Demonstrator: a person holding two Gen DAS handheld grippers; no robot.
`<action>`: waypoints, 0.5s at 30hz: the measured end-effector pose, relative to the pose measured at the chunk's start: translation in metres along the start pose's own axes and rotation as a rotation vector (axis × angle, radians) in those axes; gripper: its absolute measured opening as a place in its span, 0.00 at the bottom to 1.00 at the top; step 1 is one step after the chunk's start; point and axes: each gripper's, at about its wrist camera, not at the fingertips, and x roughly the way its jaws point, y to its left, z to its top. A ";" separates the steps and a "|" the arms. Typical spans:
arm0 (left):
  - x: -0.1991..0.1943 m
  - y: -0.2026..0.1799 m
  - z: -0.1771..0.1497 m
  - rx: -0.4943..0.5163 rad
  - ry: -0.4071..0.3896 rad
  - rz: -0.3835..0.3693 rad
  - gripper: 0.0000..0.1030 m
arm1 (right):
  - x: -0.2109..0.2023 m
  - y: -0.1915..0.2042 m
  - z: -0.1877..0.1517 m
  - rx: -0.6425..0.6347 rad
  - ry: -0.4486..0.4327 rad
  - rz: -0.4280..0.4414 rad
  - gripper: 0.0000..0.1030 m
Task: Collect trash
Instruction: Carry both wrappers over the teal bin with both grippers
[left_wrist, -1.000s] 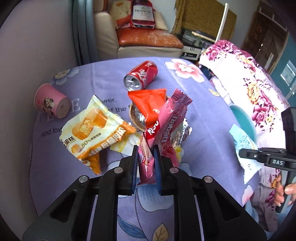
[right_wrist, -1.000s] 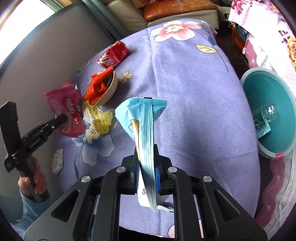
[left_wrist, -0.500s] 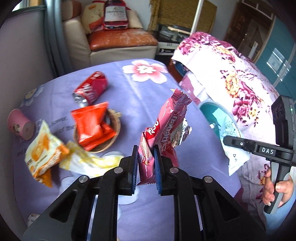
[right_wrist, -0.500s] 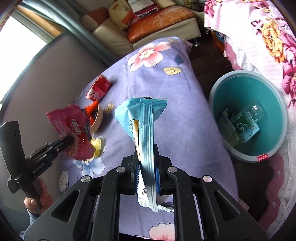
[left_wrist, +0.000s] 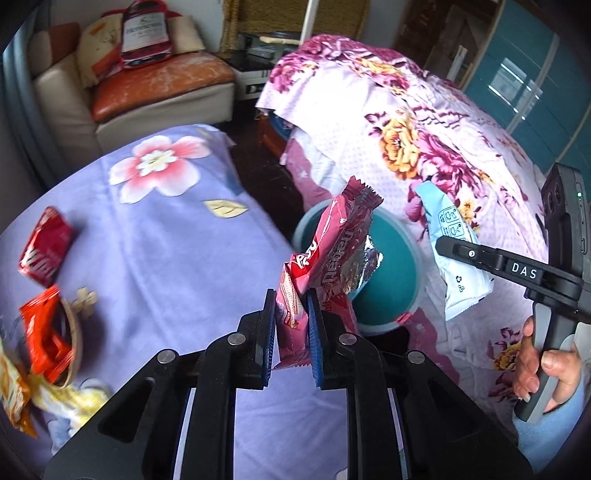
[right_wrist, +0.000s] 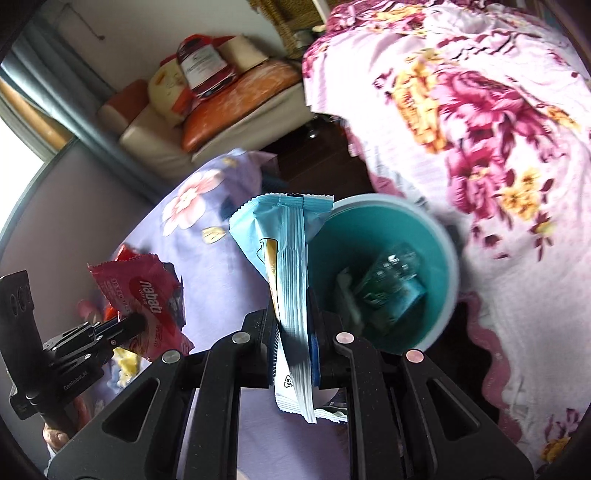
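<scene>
My left gripper (left_wrist: 291, 310) is shut on a pink-red snack wrapper (left_wrist: 332, 243) and holds it in the air over the table's right edge, in front of the teal bin (left_wrist: 391, 295). My right gripper (right_wrist: 293, 317) is shut on a light-blue wrapper (right_wrist: 288, 258) and holds it beside the teal bin (right_wrist: 436, 236), which has a plastic bottle and papers inside. The right gripper (left_wrist: 439, 245) with the blue wrapper (left_wrist: 454, 254) shows at the right of the left wrist view. The left gripper with the pink wrapper (right_wrist: 144, 295) shows at the left of the right wrist view.
On the purple flowered tablecloth (left_wrist: 166, 240) lie a crushed red can (left_wrist: 44, 251), an orange wrapper in a small bowl (left_wrist: 48, 336) and a yellow wrapper (left_wrist: 62, 398). A flowered bedspread (left_wrist: 424, 129) rises behind the bin. A sofa (left_wrist: 147, 81) stands at the back.
Both grippers have swung right, away from the trash pile and towards the teal bin, each still holding its wrapper. The bin now fills the middle of the right wrist view.
</scene>
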 end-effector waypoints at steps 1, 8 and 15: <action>0.006 -0.005 0.004 0.005 0.007 -0.007 0.16 | 0.001 -0.006 0.003 0.008 -0.002 -0.005 0.12; 0.042 -0.028 0.025 0.031 0.051 -0.025 0.16 | 0.010 -0.034 0.017 0.052 -0.002 -0.017 0.12; 0.069 -0.040 0.035 0.048 0.086 -0.036 0.16 | 0.019 -0.047 0.023 0.075 0.008 -0.023 0.13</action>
